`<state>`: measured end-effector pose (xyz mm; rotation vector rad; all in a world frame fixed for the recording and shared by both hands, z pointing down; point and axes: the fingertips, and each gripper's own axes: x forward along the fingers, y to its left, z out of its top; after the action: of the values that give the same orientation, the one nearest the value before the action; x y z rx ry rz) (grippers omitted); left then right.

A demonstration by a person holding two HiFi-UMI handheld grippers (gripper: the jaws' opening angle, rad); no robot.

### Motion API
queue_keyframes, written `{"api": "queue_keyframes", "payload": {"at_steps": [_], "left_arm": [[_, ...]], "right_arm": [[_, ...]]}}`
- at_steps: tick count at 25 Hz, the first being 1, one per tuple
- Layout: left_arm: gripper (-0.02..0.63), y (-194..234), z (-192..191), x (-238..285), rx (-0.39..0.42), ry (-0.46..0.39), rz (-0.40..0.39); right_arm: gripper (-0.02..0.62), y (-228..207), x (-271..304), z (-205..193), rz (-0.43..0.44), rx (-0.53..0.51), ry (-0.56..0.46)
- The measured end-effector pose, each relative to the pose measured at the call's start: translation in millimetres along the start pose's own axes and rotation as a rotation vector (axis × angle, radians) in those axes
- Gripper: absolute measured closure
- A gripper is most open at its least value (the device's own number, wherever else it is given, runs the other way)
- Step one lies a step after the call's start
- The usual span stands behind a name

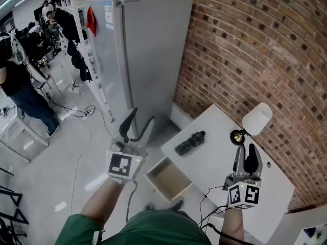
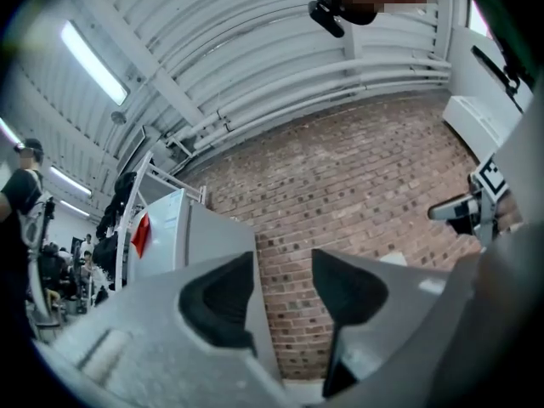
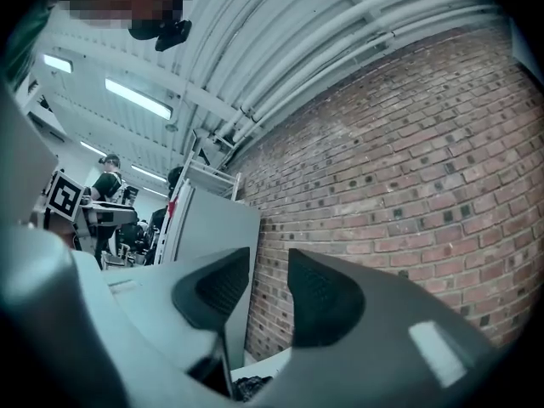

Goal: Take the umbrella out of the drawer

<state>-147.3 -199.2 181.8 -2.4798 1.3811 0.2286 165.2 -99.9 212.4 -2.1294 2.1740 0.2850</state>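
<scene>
Both pairs of jaws stand slightly apart, released, gripping nothing: left gripper (image 2: 282, 270), right gripper (image 3: 269, 259). We see the umbrella (image 1: 189, 143) lying on the table (image 1: 219, 160), at one o'clock from the open drawer (image 1: 168, 180). A careless swing of our right gripper could topple the lamp (image 1: 257, 118) at its twelve o'clock.

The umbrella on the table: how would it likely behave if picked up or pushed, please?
The umbrella looks short and tightly bundled, so it is probably light and fairly stiff. Its lumpy black folds suggest it would slide rather than roll on the table.
</scene>
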Motion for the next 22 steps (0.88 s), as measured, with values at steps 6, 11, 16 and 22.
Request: {"api": "queue_keyframes", "payload": {"at_steps": [6,11,16,22], "left_arm": [[0.393,6,-4,-6,-0.005,0.008,0.008],[0.397,17,-18,-9,-0.009,0.038,0.036],[0.402,27,-27,-9,-0.048,0.053,0.064],[0.403,29,-26,-4,-0.053,0.053,0.079]], "right_arm": [[0.454,-3,-1,-4,-0.007,0.039,0.017],[0.454,-10,4,-16,-0.007,0.041,0.055],[0.456,-19,11,-24,-0.007,0.050,0.070],[0.456,-32,18,-27,-0.012,0.040,0.069]]}}
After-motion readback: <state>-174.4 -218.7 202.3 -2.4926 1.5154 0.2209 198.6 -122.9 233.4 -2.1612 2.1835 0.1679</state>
